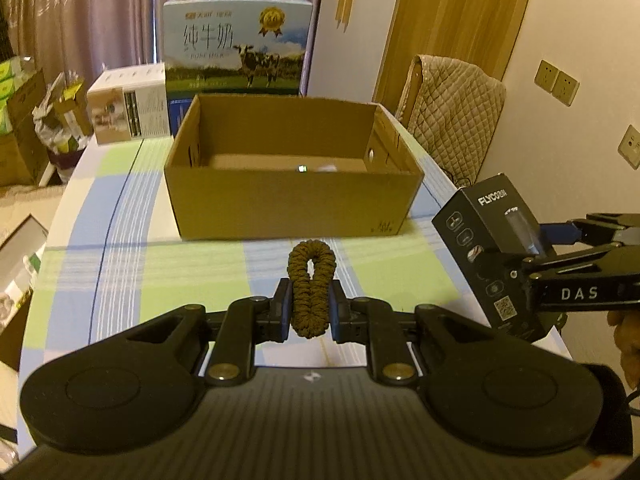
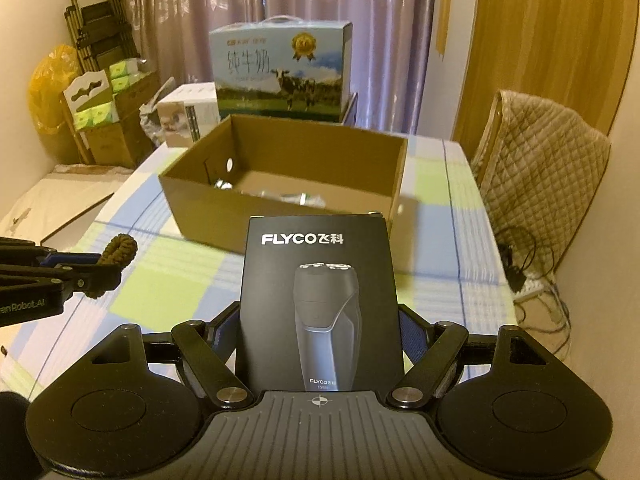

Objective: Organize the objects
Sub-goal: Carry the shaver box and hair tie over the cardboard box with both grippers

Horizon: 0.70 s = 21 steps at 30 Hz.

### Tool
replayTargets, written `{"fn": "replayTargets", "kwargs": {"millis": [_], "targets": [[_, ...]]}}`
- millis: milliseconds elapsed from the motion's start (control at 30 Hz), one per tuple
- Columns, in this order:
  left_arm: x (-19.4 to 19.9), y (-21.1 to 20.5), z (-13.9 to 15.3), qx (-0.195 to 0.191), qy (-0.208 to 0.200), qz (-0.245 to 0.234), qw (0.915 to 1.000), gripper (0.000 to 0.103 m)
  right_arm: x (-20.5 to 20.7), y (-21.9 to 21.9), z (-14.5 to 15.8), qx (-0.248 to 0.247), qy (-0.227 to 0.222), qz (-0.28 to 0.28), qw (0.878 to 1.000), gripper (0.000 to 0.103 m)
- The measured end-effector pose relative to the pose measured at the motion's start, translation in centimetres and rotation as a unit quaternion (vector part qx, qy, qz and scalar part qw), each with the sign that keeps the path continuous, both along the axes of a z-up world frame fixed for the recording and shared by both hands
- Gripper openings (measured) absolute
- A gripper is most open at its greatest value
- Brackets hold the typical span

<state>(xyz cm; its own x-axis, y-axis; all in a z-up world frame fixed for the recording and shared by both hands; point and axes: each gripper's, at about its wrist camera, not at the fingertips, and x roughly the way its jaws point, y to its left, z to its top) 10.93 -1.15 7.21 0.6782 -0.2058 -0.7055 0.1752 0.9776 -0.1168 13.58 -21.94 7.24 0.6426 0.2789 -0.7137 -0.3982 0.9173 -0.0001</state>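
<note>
My left gripper [image 1: 310,306] is shut on a brown braided cord loop [image 1: 311,280], held above the checked tablecloth just in front of an open cardboard box [image 1: 288,204]. My right gripper [image 2: 320,336] is shut on a black FLYCO shaver box [image 2: 320,300], held upright in front of the cardboard box [image 2: 280,216]. In the left wrist view the shaver box [image 1: 488,240] and the right gripper [image 1: 560,276] show at the right. In the right wrist view the left gripper [image 2: 96,264] with the cord [image 2: 120,250] shows at the left. Small shiny items lie inside the cardboard box [image 2: 280,198].
A blue milk carton [image 1: 236,48] and a white carton [image 1: 128,108] stand behind the cardboard box. A chair with a quilted cover [image 1: 452,116] stands right of the table. Stacked boxes and bags [image 2: 100,112] sit on the floor at the left. Cables [image 2: 528,276] lie by the wall.
</note>
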Motion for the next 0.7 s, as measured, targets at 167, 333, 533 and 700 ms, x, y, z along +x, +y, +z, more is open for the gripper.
{"fn": "replayTargets", "kwargs": {"millis": [167, 333, 533, 700], "targets": [[2.0, -0.4, 1.4, 0.010, -0.009, -0.007, 0.9999, 0.014, 1.6, 0.1, 1.0, 0.000, -0.008, 0.004, 1.000, 0.076], [4.2, -0.7, 2.4, 0.018, -0.014, -0.016, 0.9996, 0.014, 3.5, 0.1, 1.7, 0.009, -0.008, 0.006, 1.000, 0.076], [6.5, -1.0, 3.1, 0.023, -0.017, -0.025, 0.9993, 0.014, 5.6, 0.0, 2.1, 0.014, -0.003, 0.006, 1.000, 0.076], [8.5, -1.1, 3.3, 0.023, -0.016, -0.028, 0.9992, 0.014, 7.2, 0.1, 2.3, 0.014, -0.005, 0.005, 1.000, 0.076]]}}
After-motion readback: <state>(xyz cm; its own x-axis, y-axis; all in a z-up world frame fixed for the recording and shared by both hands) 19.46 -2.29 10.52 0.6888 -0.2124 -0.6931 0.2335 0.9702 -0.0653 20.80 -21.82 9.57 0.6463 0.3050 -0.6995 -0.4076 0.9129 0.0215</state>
